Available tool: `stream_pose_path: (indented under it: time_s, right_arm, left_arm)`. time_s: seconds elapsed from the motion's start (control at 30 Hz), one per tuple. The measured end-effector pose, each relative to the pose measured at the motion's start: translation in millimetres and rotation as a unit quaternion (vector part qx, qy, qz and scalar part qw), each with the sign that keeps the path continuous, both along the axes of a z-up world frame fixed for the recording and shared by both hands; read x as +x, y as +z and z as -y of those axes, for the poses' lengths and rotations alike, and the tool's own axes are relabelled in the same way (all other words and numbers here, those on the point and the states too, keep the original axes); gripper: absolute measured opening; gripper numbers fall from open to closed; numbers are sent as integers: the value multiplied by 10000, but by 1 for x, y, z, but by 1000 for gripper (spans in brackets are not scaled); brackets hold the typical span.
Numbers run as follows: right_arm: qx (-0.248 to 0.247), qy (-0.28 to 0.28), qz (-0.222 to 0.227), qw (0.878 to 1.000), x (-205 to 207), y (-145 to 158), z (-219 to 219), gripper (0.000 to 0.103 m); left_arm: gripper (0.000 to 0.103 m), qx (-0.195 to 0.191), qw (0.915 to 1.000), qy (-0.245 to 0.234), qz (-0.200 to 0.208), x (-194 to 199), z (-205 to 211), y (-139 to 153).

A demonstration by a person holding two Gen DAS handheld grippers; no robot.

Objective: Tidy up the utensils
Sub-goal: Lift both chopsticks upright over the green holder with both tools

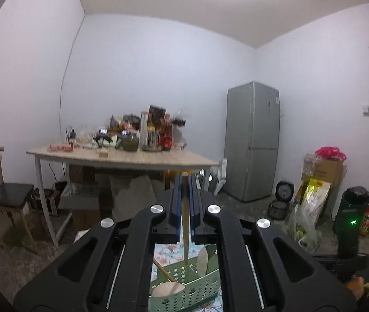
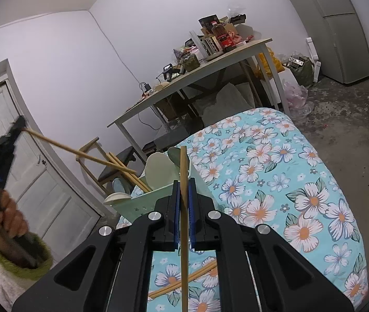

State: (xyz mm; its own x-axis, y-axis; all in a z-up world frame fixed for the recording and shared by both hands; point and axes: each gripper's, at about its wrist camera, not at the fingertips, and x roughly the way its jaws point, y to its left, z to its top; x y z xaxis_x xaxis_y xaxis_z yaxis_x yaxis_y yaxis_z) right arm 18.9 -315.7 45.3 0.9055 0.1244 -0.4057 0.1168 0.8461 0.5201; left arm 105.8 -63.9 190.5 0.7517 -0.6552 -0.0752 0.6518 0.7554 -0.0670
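Grippers each pinch one wooden chopstick: the left gripper point(image 1: 184, 182), level, is closed on a chopstick point(image 1: 185, 221) above the green basket point(image 1: 184, 293), while the right gripper point(image 2: 183, 184), tilted downward, clamps another chopstick point(image 2: 183, 234) over the floral surface point(image 2: 288, 182). A hand point(image 2: 7, 215) in a green cuff grips the left tool's handle. No readable writing shows; bottle labels on the far table are blurred.
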Motion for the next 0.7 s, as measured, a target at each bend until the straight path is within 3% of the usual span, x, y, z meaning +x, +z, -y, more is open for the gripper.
stream_pose_path:
  time_s: [0.53,0.6,0.7]
  right_arm:
    - [76,-22,-141,9999,4,-11,10,6]
    - [68,-23,-144,9999,4,-11,10,6]
    - [51,-35,-146,9999,4,-10,10,6]
  left_arm:
    - [5,480,9960,18,-760,66,45,-65]
    - [18,417,9946,-26,-945,71,43,-70]
    - [23,274,9937,-23,-1082,75,33,-72]
